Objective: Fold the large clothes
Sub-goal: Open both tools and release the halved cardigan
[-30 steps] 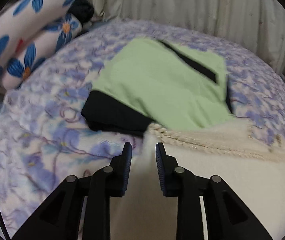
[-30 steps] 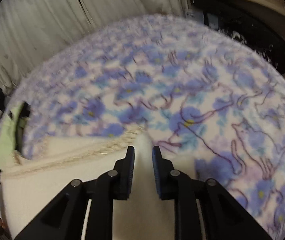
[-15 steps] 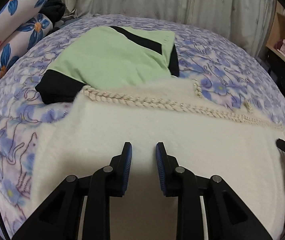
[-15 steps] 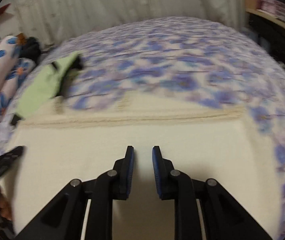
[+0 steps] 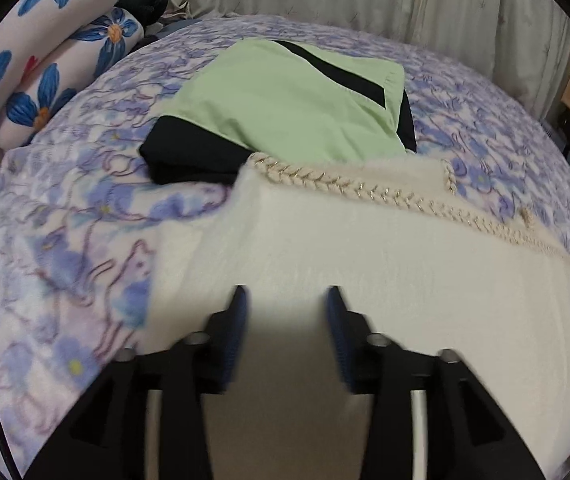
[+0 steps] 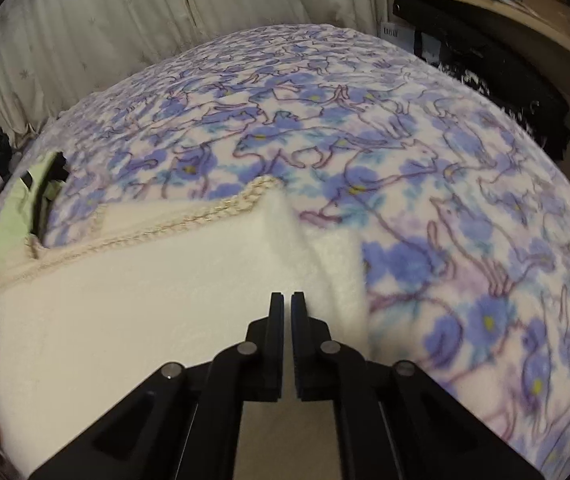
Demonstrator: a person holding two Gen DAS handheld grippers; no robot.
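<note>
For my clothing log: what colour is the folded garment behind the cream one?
Light green garment with black panels, clearest in the left wrist view.

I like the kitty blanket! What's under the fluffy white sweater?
The white sweater lies on the blue flowered blanket. Its braided far edge overlaps the black-and-green folded clothes. Anything else beneath is covered.

Cream fuzzy garment (image 5: 365, 256) with braided trim lies flat on bed.

Dim, warm indoor light; both fisheye views bend and darken at the rims, motion blur smears the near foreground.
</note>
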